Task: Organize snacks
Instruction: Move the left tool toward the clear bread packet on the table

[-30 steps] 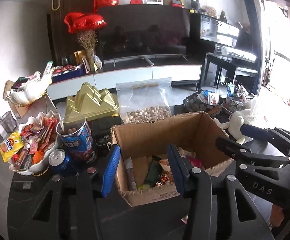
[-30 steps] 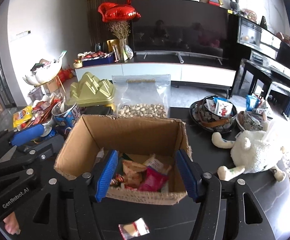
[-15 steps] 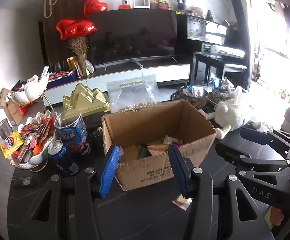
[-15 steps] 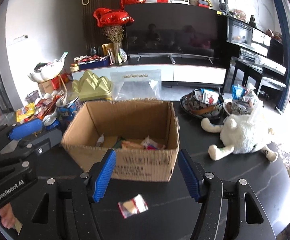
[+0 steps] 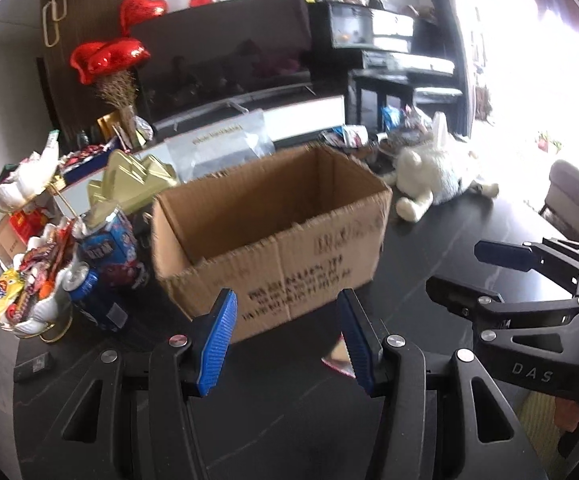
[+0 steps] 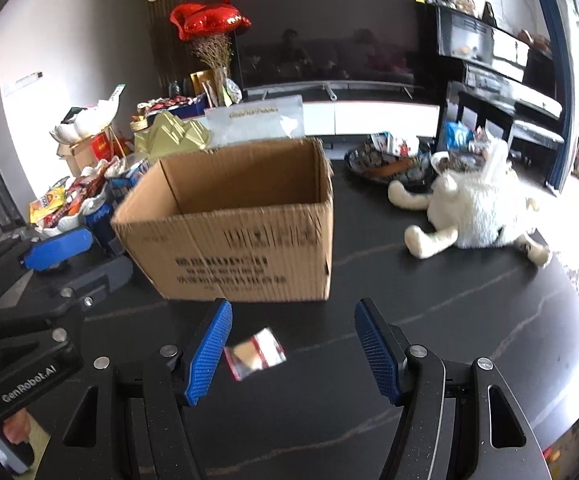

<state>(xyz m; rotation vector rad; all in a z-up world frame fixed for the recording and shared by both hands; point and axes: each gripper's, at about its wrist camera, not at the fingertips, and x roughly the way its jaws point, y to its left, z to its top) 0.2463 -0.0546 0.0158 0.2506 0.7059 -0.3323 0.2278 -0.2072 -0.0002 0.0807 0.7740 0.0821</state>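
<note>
Spreading across both views, the dark table (image 6: 429,320) carries everything. An open cardboard box (image 6: 241,240) stands near its middle, printed side facing the cameras; its inside cannot be seen. A white plush toy (image 6: 473,212) lies toward the table's right edge, well apart from the box. Behind the toy sits a dark bowl (image 6: 373,164) holding packets. At the left edge a white dish (image 5: 41,308) is heaped with snack packets, and beside it stand a blue tub (image 5: 109,248) and a blue can (image 5: 83,286), both just left of the box.

The right claw (image 6: 293,344) hangs over the table's near edge, its blue pads spread with nothing pressed between them. A small silver and red wrapped snack (image 6: 255,354) lies flat on the table in front of the box, just beside the left pad. The left claw (image 5: 285,340) is likewise open and empty, aimed at the box's front, with the same wrapper peeking from behind its right pad.
</note>
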